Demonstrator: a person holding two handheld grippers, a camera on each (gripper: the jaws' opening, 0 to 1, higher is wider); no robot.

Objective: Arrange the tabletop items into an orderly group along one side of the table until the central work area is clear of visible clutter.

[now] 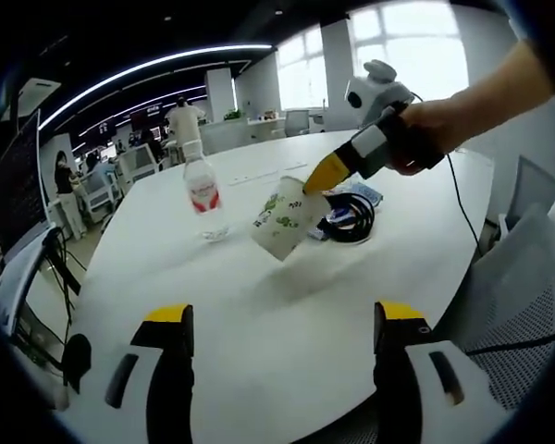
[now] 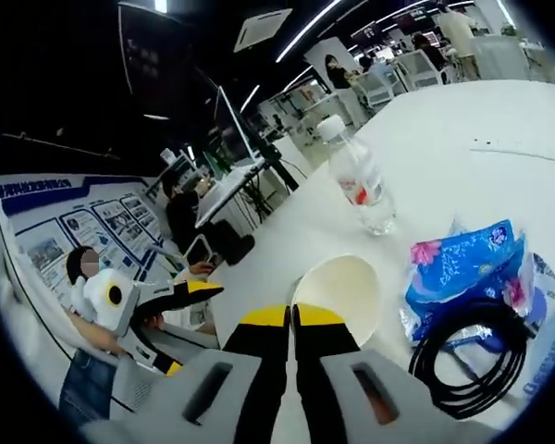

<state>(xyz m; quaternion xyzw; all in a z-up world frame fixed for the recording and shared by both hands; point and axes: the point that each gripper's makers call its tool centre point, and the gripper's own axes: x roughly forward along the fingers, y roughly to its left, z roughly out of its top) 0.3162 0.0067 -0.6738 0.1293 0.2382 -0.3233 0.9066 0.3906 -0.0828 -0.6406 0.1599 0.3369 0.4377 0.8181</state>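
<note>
A white paper cup [image 1: 282, 219] with green print hangs tilted above the white table [image 1: 259, 324]. My right gripper [image 1: 320, 176] is shut on the cup's rim, and a hand holds it from the right. In the right gripper view the shut jaws [image 2: 291, 321] pinch the near rim of the cup [image 2: 342, 287]. A clear water bottle [image 1: 203, 190] with a red label stands left of the cup. Behind the cup lie a black cable coil [image 1: 353, 222] and a blue tissue pack [image 2: 467, 264]. My left gripper [image 1: 282, 319] is open over the table's near edge with nothing between its jaws.
A grey mesh chair [image 1: 527, 277] stands at the table's right edge. A dark monitor [image 1: 18, 185] is off to the left. Beyond the table are desks, chairs and people. The bottle [image 2: 361, 185] and the cable [image 2: 472, 347] lie close ahead of the right gripper.
</note>
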